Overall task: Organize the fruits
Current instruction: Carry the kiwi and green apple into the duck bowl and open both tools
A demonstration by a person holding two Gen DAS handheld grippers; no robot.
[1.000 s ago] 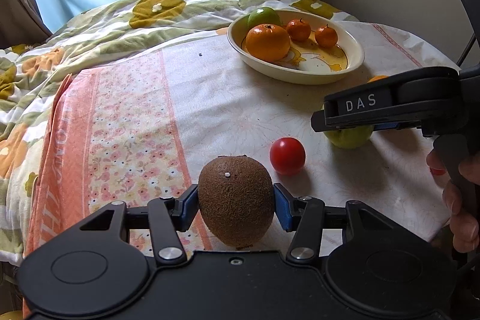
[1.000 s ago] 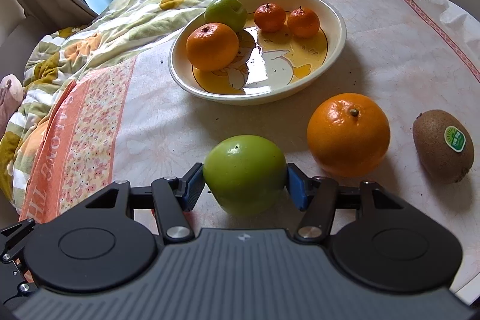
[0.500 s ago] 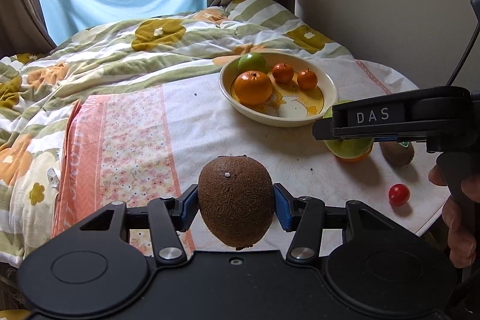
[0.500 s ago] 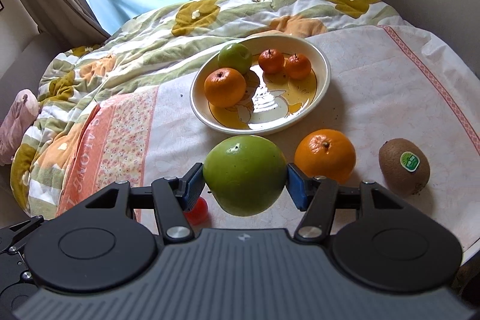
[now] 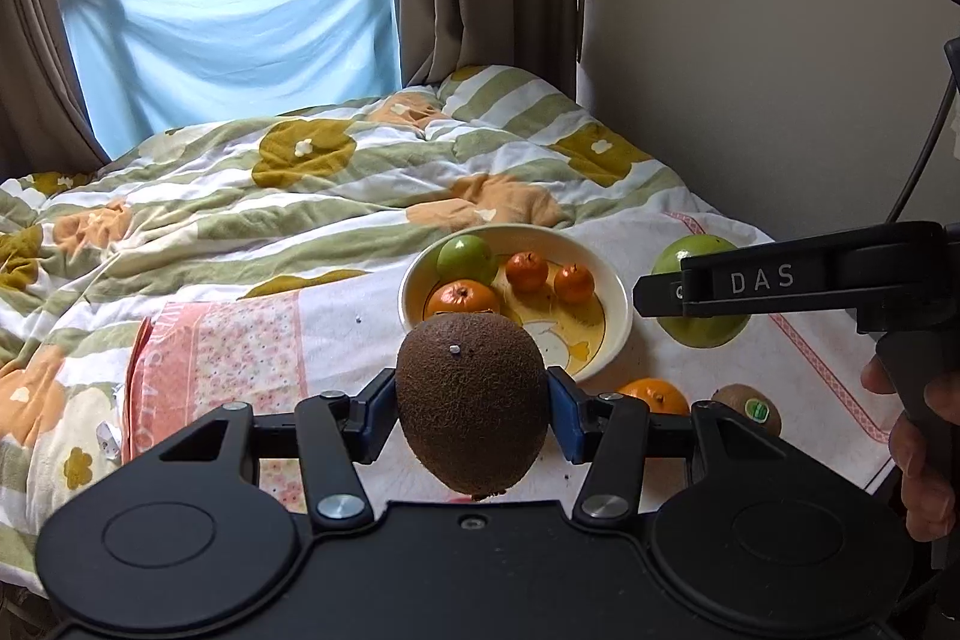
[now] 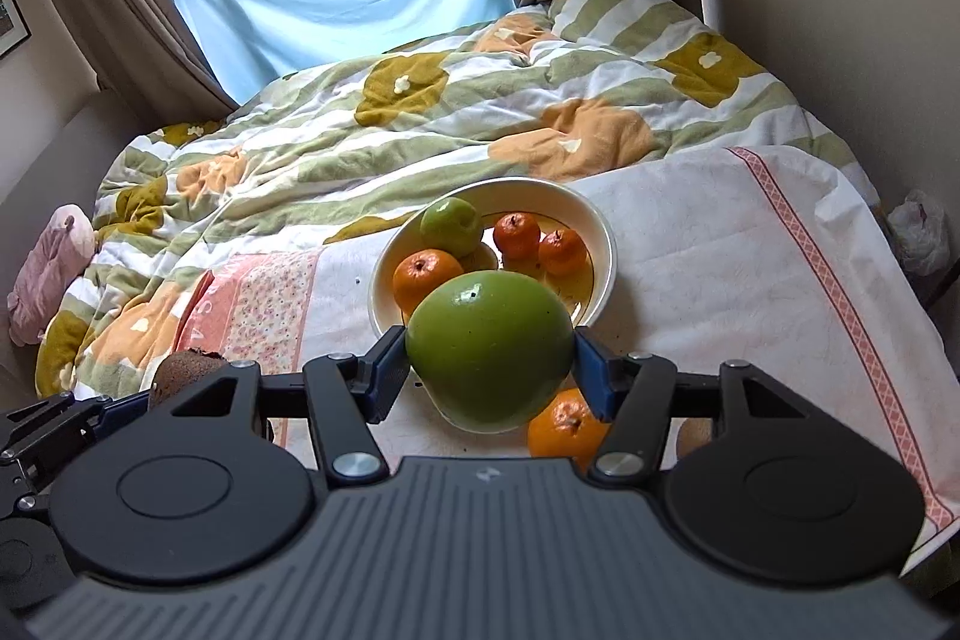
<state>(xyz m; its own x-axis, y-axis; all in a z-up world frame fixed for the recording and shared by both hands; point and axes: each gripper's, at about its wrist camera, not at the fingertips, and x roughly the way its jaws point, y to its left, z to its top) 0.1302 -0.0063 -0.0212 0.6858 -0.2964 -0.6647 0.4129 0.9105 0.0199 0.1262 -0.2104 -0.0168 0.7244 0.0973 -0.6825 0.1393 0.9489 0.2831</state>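
My left gripper (image 5: 472,403) is shut on a brown kiwi (image 5: 472,400), held in the air above the table. My right gripper (image 6: 489,364) is shut on a big green apple (image 6: 489,346), also lifted; that apple (image 5: 699,292) and the right gripper's side show at the right of the left wrist view. Ahead sits a cream bowl (image 5: 621,316) holding a small green apple (image 5: 467,259), an orange (image 5: 462,297) and two small tangerines (image 5: 527,271). On the cloth below lie another orange (image 5: 657,396) and a stickered kiwi (image 5: 747,407).
The table wears a white cloth (image 6: 720,250) with a pink floral band (image 6: 264,304) at its left. Behind it lies a bed with a green, orange and white quilt (image 6: 420,112). A wall stands at the right, a window and curtains beyond. A person's hand (image 5: 918,466) grips the right handle.
Both grippers have risen and drawn back with their fruit still held. The bowl and the loose fruit now look smaller and lower. The red tomato has dropped out of sight.
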